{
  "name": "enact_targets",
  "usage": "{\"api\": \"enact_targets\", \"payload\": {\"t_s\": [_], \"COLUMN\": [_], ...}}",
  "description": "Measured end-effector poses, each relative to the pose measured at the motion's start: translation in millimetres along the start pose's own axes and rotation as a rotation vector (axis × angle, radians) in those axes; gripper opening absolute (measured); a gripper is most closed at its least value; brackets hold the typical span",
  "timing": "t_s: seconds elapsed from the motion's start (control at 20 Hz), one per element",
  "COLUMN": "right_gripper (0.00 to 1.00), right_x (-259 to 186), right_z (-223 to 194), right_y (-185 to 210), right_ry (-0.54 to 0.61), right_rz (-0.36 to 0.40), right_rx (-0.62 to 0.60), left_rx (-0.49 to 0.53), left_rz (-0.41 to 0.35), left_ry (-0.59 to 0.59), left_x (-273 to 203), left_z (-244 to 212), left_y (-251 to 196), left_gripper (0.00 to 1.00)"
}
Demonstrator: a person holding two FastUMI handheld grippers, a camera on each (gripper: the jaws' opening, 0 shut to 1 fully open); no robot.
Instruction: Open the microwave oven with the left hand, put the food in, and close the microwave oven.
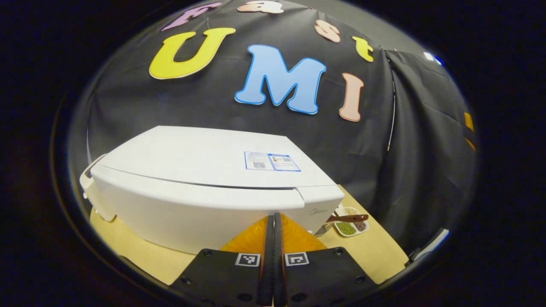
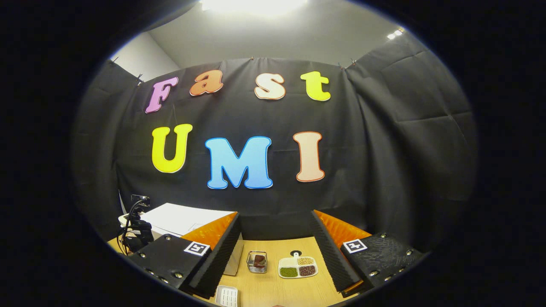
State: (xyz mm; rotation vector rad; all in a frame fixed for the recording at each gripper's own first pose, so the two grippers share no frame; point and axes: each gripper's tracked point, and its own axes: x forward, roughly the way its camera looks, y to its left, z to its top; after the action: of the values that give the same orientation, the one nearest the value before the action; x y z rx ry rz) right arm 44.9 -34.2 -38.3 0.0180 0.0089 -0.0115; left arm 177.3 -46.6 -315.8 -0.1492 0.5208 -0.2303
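Wooden table [image 2: 273, 290] | microwave [image 1: 204, 187] at 10 o'clock, stiff, heavy, door shut | left gripper [image 1: 273, 230] jaws pressed together | right gripper [image 2: 275, 247] spread | basket [image 2: 257, 261] food light, take by rim.

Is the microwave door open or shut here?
Shut: in the left gripper view the microwave front sits flush, with no gap, and the left gripper fingers are closed before it.

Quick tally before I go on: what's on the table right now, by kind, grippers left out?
Microwave oven: 1, door closed
Divided dish of beans and grains: 1
Small clear container with something dark inside: 1
Small white tray at the near edge: 1
Brown spoon-like utensil lying over the divided dish: 1
Total: 5
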Motion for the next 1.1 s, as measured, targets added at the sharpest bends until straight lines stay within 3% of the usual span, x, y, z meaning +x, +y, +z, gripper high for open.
{"api": "enact_targets", "payload": {"t_s": [0.4, 0.5, 0.65, 0.85, 0.9, 1.0, 1.05, 1.1], "right_gripper": [0.98, 0.98, 0.98, 0.98, 0.93, 0.98, 0.93, 0.98], "right_x": [-2.0, -3.1, -5.9, -9.2, -10.6, -13.4, -16.3, -19.5], "right_z": [-0.5, -0.3, 9.7, 22.3, 25.0, 29.4, 32.5, 35.8], "right_y": [-2.9, 2.2, 12.3, 30.5, 36.4, 46.3, 52.0, 56.6], "right_ry": [0.006, 0.009, -0.010, -0.031, -0.033, -0.034, -0.037, -0.042], "right_rz": [-0.012, -0.002, 0.019, 0.050, 0.059, 0.067, 0.072, 0.074], "right_rx": [-0.002, -0.002, -0.003, 0.005, 0.009, 0.011, 0.010, 0.008], "left_rx": [0.023, 0.041, 0.075, 0.114, 0.110, 0.118, 0.123, 0.119], "left_rz": [-0.027, 0.009, 0.026, 0.060, 0.053, 0.109, 0.135, 0.148], "left_ry": [-0.001, -0.005, -0.080, -0.249, -0.292, -0.379, -0.418, -0.452], "left_x": [0.8, -3.8, -34.6, -112.9, -135.2, -182.5, -203.4, -229.5], "left_z": [-1.7, 2.0, 37.5, 117.7, 138.3, 174.1, 190.7, 201.7], "left_y": [-4.4, 1.0, 1.0, 9.1, 8.0, 24.2, 32.9, 35.0], "left_gripper": [0.07, 0.07, 0.07, 0.07, 0.09, 0.51, 0.72, 0.94]}}
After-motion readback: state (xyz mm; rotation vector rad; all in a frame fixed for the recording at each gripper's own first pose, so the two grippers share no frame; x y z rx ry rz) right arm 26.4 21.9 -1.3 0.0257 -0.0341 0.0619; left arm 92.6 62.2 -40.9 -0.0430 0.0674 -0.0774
